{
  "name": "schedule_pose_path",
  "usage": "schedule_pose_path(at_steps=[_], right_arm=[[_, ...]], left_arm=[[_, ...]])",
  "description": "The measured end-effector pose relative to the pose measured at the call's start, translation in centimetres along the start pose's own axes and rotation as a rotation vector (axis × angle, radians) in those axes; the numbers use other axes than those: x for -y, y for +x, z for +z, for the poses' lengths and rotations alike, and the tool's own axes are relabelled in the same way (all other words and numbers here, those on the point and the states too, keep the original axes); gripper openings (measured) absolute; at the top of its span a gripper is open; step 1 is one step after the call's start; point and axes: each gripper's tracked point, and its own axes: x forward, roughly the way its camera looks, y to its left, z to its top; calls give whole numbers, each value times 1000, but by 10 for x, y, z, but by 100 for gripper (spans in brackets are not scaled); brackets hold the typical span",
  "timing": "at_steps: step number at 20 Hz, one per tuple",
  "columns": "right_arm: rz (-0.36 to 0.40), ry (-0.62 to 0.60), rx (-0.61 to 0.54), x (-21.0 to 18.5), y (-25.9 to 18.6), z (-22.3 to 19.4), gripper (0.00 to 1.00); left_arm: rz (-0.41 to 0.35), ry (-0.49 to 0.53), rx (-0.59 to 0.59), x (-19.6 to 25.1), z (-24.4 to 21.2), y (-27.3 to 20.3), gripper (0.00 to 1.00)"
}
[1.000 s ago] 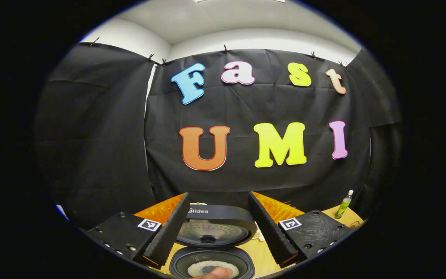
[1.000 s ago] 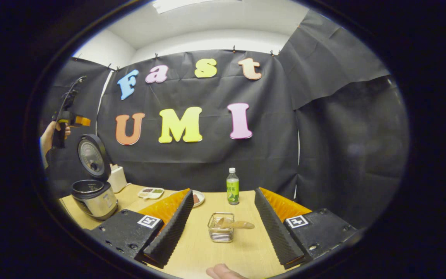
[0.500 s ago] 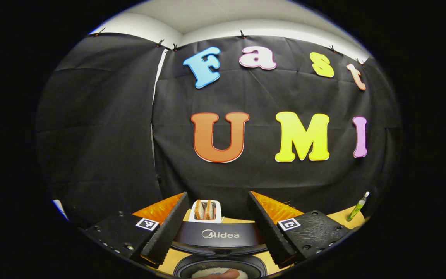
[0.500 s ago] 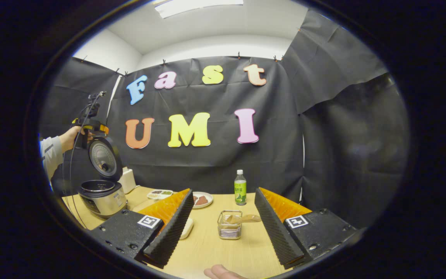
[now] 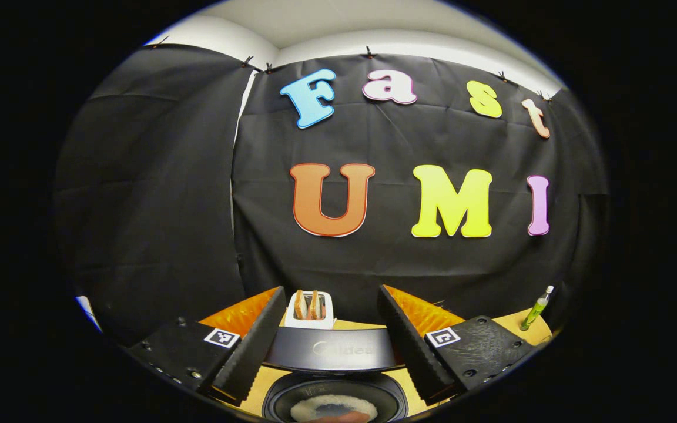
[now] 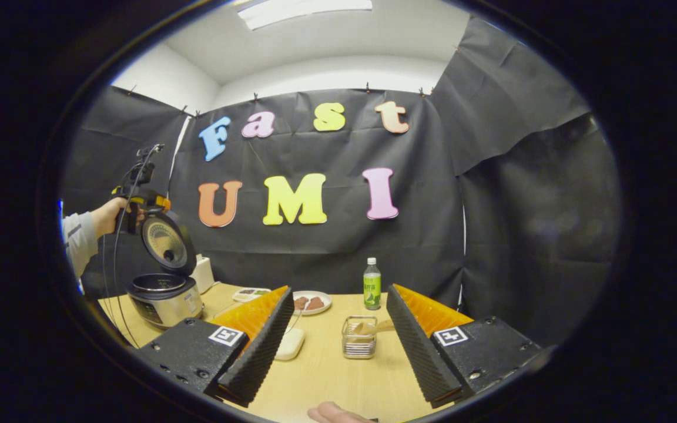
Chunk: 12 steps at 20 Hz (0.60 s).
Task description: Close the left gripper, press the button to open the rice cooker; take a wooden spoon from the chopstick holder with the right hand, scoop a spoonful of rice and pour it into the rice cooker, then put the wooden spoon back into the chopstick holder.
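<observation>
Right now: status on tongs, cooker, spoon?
Left tongs open above rice cooker, lid up. Right tongs open, empty, facing chopstick holder; wooden spoon in it. Path looks clear.

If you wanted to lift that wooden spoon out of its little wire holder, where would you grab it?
Probably by the part of the wooden spoon that sticks out above the rim of the chopstick holder, leaning to the right. The right tool, open and facing it, could come from the near side, pinch it across its flat faces, then lift upward.
</observation>
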Motion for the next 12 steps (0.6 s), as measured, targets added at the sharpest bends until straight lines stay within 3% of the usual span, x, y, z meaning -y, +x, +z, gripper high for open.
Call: schedule_pose_path(at_steps=[6,12], right_arm=[[-7,1,17,-4,-33,4,100],[0,7,44,-10,-59,13,100]], left_arm=[[-23,9,-11,2,-35,-51,100],[-43,17,-60,1,-103,-95,100]])
